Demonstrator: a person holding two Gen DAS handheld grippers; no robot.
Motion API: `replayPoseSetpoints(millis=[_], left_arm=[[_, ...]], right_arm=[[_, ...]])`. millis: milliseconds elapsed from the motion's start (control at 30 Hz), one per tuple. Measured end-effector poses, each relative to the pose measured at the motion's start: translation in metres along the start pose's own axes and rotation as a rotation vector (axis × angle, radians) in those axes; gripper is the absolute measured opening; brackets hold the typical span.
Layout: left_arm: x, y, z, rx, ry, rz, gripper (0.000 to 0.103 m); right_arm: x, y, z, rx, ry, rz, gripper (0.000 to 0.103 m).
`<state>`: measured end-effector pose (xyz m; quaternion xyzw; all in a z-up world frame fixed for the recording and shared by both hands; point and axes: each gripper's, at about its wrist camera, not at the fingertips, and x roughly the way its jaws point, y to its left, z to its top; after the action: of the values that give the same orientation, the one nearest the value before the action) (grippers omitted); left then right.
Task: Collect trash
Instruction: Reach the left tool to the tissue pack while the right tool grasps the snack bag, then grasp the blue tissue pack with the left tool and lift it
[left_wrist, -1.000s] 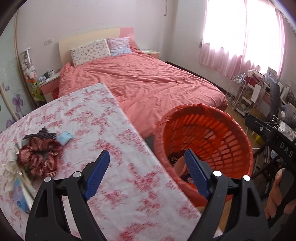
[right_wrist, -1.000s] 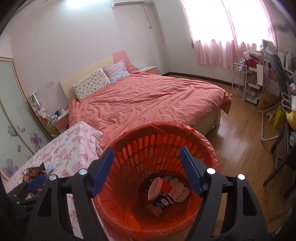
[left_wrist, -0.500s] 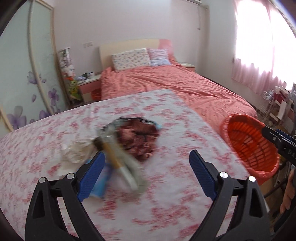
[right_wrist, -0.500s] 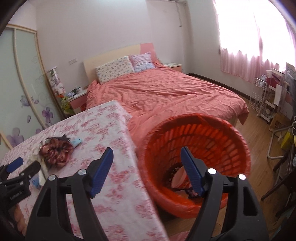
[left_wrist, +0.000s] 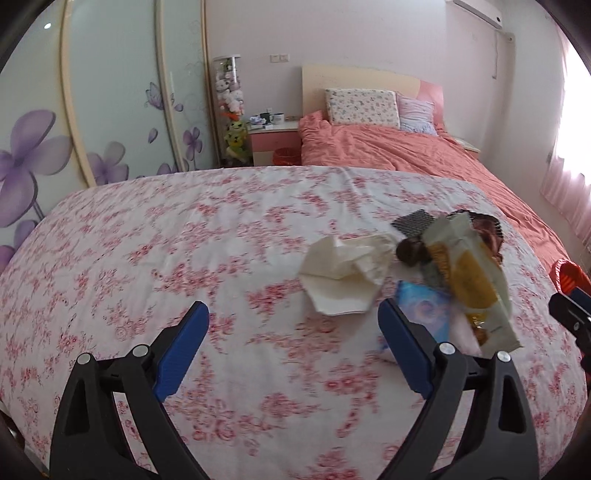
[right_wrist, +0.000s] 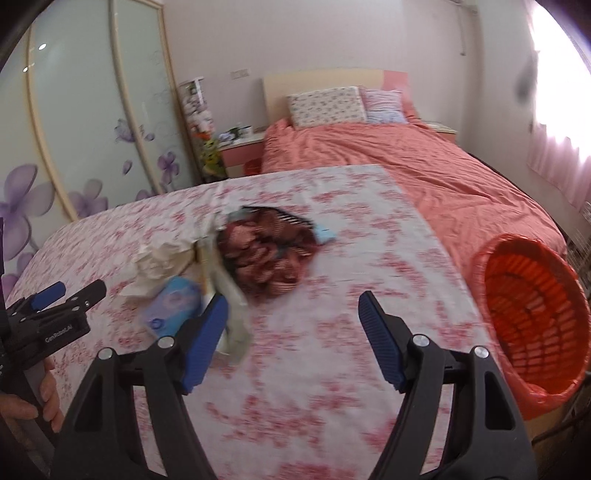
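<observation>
Both tongs, left gripper (left_wrist: 291, 325) and right gripper (right_wrist: 291, 317), gape wide, holding nothing. Crumpled white tissue (left_wrist: 343, 273) lies beside a yellow-and-white plastic wrapper (left_wrist: 469, 280) on the pink floral tablecloth (left_wrist: 147, 251).

L gripper (left_wrist: 293, 323): jaws spread wide, nothing btwn the blue pads (left_wrist: 181, 349), held level, pointing fwd and a bit down. Also seen from R cam at far left (right_wrist: 61, 295), black body w/ blue tips, gripped from below by bare L hand (right_wrist: 40, 395).

R gripper (right_wrist: 291, 321): jaws wide apart too, blue pads (right_wrist: 380, 343) w/ nothing in them. Its tip shows at right edge of L cam (left_wrist: 570, 308). Both side by side, apart.
</observation>
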<state>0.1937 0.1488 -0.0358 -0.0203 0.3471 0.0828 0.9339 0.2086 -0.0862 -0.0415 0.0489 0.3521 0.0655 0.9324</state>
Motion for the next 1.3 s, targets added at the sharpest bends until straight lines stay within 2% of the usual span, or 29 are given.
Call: replayPoseSetpoints(millis=[167,267,433,467,533,633,900,1033,1167,1300], left_arm=[[0.008,0.02,-0.007,-0.026,0.012,0.0,0.093],[0.011,0.027,-0.008,-0.033,0.018,-0.006,0.093],[0.015,0.029,-0.007,-0.035,0.027,-0.025,0.093],[0.015,0.028,-0.007,-0.035,0.028,-0.032,0.093],[0.016,0.025,-0.007,-0.036,0.032,-0.044,0.093],[0.015,0.017,-0.007,-0.031,0.036,-0.066,0.093],[0.009,-0.027,-0.011,0.036,0.046,-0.16,0.093],[0.015,-0.054,-0.015,0.083,0.061,-0.17,0.093],[0.027,-0.072,-0.018,0.121,0.088,-0.15,0.093],[0.039,-0.08,-0.02,0.119,0.127,-0.149,0.091]], right_arm=[[0.025,0.027,0.0,-0.015,0.044,0.026,0.068],[0.042,0.03,0.001,-0.006,0.083,0.029,0.061],[0.061,0.032,-0.001,0.002,0.143,0.047,0.035],[0.063,0.033,-0.001,-0.001,0.147,0.055,0.034],[0.063,0.035,-0.001,-0.016,0.147,0.071,0.022],[0.055,0.041,-0.003,-0.051,0.13,0.099,0.013],[0.007,0.026,0.005,-0.025,0.009,0.139,0.01],[-0.009,0.004,0.007,0.002,-0.038,0.069,0.01],[-0.003,-0.027,0.003,0.057,-0.014,-0.004,0.01],[0.003,-0.047,-0.006,0.087,0.005,-0.043,0.01]])
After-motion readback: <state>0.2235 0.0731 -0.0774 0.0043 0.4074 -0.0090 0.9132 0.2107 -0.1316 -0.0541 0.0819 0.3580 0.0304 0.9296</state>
